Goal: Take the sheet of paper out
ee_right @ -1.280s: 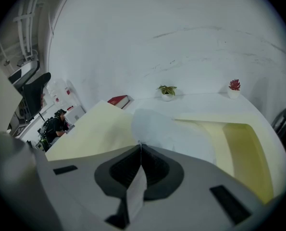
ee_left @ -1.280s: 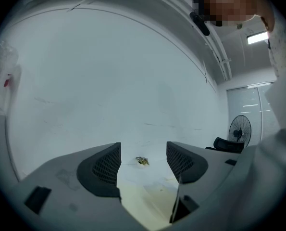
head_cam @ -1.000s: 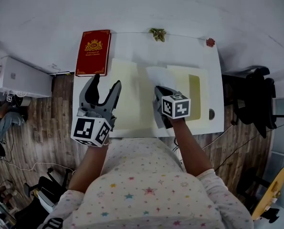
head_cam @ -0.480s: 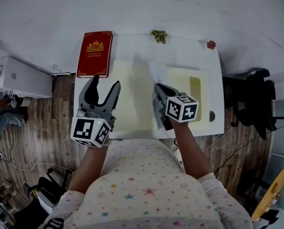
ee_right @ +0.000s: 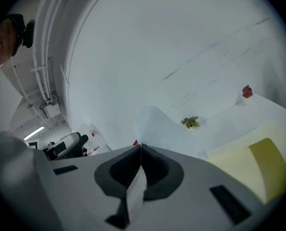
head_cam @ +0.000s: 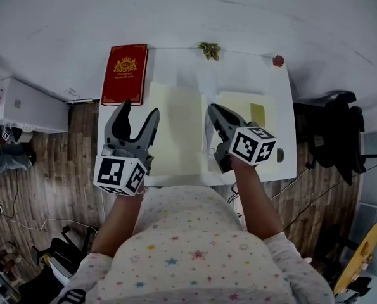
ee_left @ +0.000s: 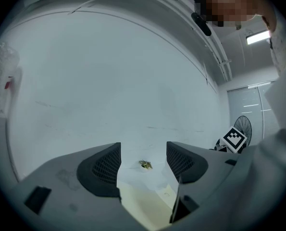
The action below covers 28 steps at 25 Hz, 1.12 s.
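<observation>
An open cream folder (head_cam: 173, 135) lies on the white table (head_cam: 175, 56), with a yellow-green patch (head_cam: 257, 112) on its right half. The white sheet of paper (head_cam: 199, 84) stands up above the folder's middle. My right gripper (head_cam: 211, 111) is shut on the sheet's lower edge. In the right gripper view the sheet (ee_right: 157, 125) rises out of the closed right gripper (ee_right: 141, 150). My left gripper (head_cam: 141, 110) hovers open over the folder's left edge, holding nothing. In the left gripper view the left gripper (ee_left: 143, 152) frames the folder (ee_left: 143, 203).
A red book (head_cam: 125, 73) lies at the table's back left. A small green plant (head_cam: 208, 49) and a red ornament (head_cam: 278, 60) sit along the back edge. A dark round object (head_cam: 281, 157) is near the right edge. A black chair (head_cam: 335, 132) stands right, a white box (head_cam: 26, 103) left.
My right gripper has moved right and lifted, drawing the white sheet up off the folder. The left gripper has stayed where it was, still open.
</observation>
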Motion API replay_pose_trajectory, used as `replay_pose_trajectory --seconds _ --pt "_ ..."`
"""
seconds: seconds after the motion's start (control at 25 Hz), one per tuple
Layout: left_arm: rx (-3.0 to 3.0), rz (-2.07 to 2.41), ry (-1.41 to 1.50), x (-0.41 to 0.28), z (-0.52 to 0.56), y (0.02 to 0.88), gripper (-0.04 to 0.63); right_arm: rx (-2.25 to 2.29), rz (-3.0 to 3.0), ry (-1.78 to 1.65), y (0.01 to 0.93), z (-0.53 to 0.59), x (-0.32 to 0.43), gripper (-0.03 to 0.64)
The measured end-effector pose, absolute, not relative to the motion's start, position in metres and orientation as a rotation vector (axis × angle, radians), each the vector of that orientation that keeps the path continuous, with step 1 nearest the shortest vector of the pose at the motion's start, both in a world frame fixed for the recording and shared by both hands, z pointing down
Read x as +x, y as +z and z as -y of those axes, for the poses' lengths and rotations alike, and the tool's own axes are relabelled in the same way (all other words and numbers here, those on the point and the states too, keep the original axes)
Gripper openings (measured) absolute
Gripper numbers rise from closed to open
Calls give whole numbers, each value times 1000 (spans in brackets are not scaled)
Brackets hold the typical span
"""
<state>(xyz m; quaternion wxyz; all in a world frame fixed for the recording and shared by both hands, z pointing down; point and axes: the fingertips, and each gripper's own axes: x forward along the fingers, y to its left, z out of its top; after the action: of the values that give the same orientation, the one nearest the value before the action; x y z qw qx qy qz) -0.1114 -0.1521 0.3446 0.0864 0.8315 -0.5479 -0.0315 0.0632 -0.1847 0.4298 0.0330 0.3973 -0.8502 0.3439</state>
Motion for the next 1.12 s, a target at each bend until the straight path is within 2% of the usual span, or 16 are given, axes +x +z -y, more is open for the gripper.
replay_pose_trajectory --seconds 0.36,1.12 --pt "2486 1629 -121 -110 158 339 276 1278 2732 1011 389 190 70 3" --pt "2541 1712 -180 -114 157 312 263 1415 2875 689 316 187 84 3"
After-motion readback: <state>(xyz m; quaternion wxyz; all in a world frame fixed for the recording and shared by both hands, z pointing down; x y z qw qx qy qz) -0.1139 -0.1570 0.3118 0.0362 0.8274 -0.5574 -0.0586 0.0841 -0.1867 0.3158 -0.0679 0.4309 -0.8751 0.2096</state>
